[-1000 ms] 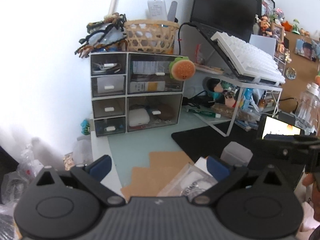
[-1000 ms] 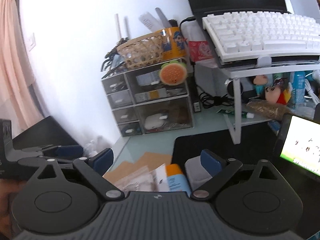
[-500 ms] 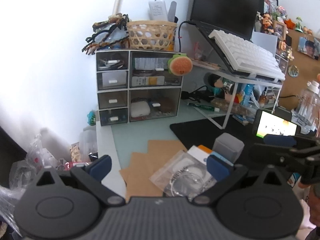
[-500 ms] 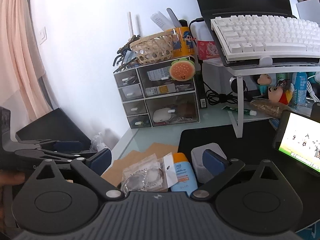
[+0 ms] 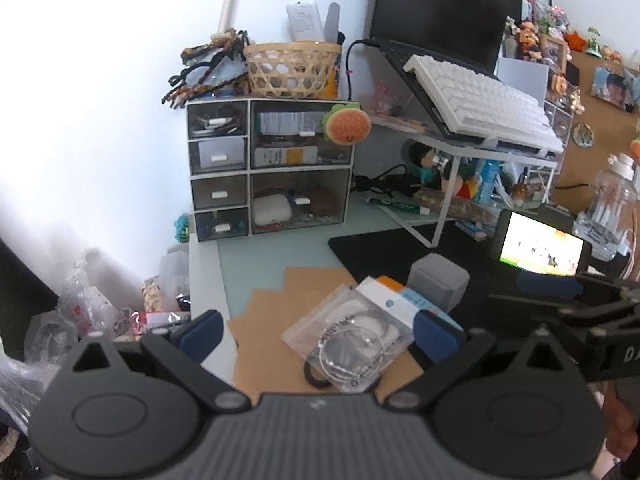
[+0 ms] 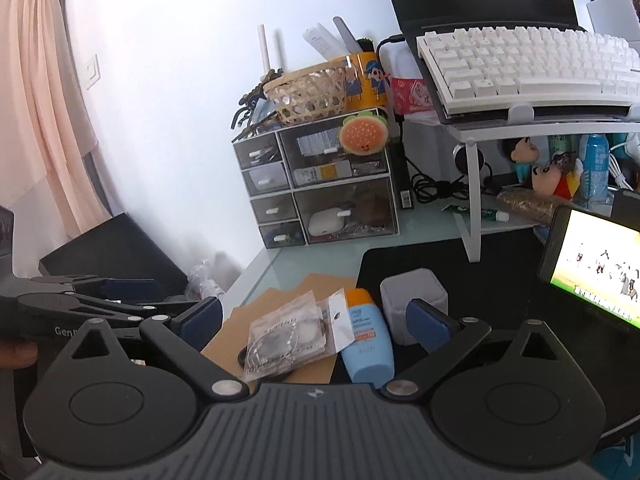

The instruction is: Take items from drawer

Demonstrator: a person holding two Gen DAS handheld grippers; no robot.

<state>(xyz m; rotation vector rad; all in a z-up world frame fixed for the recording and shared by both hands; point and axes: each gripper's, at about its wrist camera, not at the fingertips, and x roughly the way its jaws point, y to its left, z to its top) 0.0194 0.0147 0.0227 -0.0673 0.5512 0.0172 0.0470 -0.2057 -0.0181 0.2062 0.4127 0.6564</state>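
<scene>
My left claw [image 5: 316, 330] is wide apart and holds nothing. Its two blue pads [image 5: 200, 330] look soft and square, on black plastic arms. My right claw [image 6: 314, 314] is wide apart too, and empty.

The drawer box [image 5: 270, 168] stands at the back of the tabletop [image 5: 280, 248], against the white wall. It has a white frame and see-through plastic drawers with small white handles. All its drawers look shut. Four little drawers are on the left side, and two big ones on the right. I can see a smooth white oval case [image 5: 273, 210] inside the bottom big drawer. A round felt burger [image 5: 346, 126] sticks on the box's top corner. A woven basket [image 5: 294, 68] sits on top of the box.

Close to my claws, things lie on flat brown cardboard [image 5: 288, 304]. There is a crinkly clear bag [image 5: 348, 336] with thin silver rings inside. Beside it lies a blue and orange tube [image 6: 366, 336], smooth and rounded, touching the bag. A small grey cube [image 6: 414, 294] with soft corners stands just beside the tube, on a black mat [image 6: 500, 280].

A white keyboard [image 6: 532, 68] with bumpy keys rests tilted on a white metal stand [image 6: 474, 200]. A phone [image 6: 592, 268] with a bright screen stands at the right.
</scene>
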